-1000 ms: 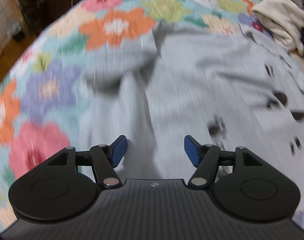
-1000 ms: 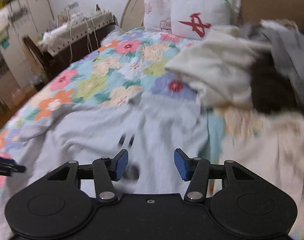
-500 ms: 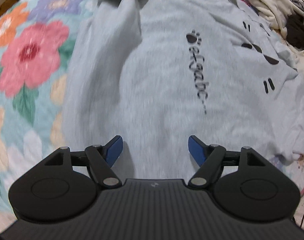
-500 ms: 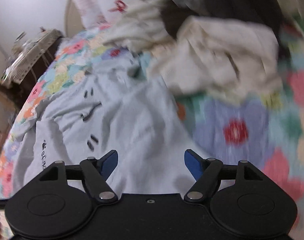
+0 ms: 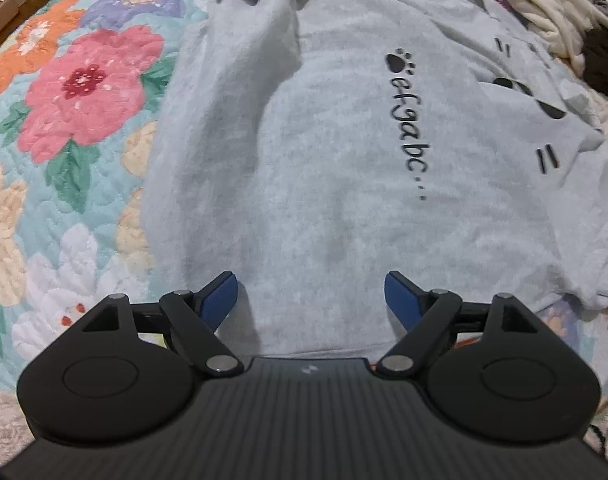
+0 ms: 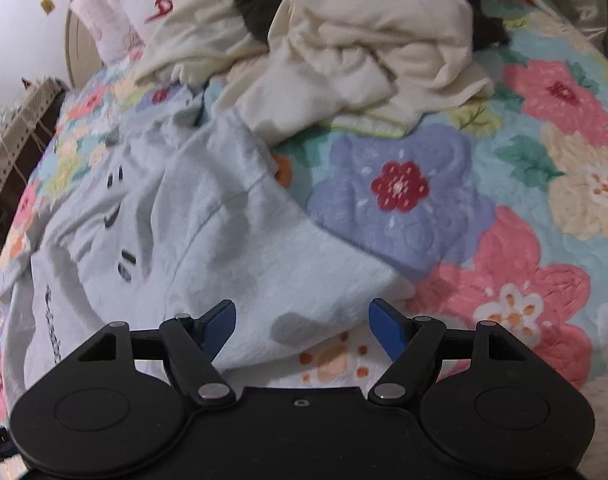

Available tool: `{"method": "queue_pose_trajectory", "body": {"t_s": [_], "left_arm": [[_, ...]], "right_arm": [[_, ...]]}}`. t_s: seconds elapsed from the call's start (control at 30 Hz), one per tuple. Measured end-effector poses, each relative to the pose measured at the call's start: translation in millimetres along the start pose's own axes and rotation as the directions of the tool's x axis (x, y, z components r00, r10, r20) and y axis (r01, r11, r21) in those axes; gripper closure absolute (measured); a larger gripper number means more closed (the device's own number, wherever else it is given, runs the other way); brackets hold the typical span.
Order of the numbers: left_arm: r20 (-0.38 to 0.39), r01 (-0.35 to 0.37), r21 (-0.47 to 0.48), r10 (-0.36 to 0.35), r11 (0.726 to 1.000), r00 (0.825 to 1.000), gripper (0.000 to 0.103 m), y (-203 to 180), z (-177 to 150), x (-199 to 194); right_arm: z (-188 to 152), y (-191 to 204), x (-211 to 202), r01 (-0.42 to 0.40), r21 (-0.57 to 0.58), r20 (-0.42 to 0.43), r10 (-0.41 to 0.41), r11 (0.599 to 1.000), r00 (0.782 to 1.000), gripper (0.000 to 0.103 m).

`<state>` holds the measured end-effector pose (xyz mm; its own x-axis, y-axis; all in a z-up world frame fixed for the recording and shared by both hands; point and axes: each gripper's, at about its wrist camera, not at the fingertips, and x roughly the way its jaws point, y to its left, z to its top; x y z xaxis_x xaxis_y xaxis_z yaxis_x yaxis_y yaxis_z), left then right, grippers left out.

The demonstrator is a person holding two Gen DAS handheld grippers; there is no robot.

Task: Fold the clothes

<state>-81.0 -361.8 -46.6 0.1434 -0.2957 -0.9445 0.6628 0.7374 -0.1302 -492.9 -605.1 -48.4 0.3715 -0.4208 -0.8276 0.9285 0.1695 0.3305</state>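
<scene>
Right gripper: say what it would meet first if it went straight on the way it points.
Probably the grey shirt, at its near hem corner, lying on the floral quilt. The right gripper has open jaws holding nothing; depth is uncertain.

Lit evenly and softly from overhead — indoor light, moderately bright, no glare. Soft short shadows under the blue pads (image 5: 220,298) on the grey sweatshirt (image 5: 324,168), and a grey blot of shadow on its hem (image 6: 296,326) in the right wrist view. Left wrist view sharp at centre, print crisp. Right wrist view slightly smeared — cream clothes (image 6: 368,56) blurred. Strong fisheye bulge in both, floral quilt (image 5: 76,92) curving at the edges, corners dark.
</scene>
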Motion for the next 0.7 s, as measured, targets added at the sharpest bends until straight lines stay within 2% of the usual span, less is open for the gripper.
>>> {"method": "queue_pose_trajectory", "body": {"t_s": [0.13, 0.27, 0.37, 0.47, 0.53, 0.63, 0.7], "left_arm": [[-0.009, -0.023, -0.031, 0.023, 0.999, 1.000, 0.022, 8, 2, 5], [-0.046, -0.029, -0.067, 0.026, 0.997, 0.999, 0.019, 14, 5, 10], [-0.049, -0.029, -0.117, 0.023, 0.993, 0.999, 0.019, 19, 7, 5], [-0.040, -0.035, -0.109, 0.031, 0.993, 0.999, 0.018, 18, 4, 2], [-0.045, -0.051, -0.091, 0.047, 0.995, 0.998, 0.018, 16, 2, 4], [-0.071, -0.093, -0.072, 0.088, 0.993, 0.994, 0.017, 16, 0, 13], [-0.088, -0.145, -0.078, 0.138, 0.986, 0.987, 0.011, 17, 2, 18]], "right_arm": [[6, -12, 2, -0.023, 0.061, -0.007, 0.024, 0.998, 1.000, 0.025], [9, -14, 11, -0.120, 0.081, -0.076, 0.126, 0.990, 0.989, 0.025], [13, -3, 13, -0.118, 0.001, -0.117, 0.118, 0.993, 0.986, 0.025], [27, 10, 8, -0.152, -0.119, -0.143, 0.134, 0.981, 0.981, 0.025], [35, 14, 6, -0.142, -0.187, -0.153, 0.114, 0.972, 0.982, 0.025], [44, 12, 13, -0.117, -0.266, -0.188, 0.067, 0.957, 0.980, 0.025], [49, 8, 24, -0.141, -0.291, -0.255, 0.065, 0.946, 0.965, 0.025]]}}
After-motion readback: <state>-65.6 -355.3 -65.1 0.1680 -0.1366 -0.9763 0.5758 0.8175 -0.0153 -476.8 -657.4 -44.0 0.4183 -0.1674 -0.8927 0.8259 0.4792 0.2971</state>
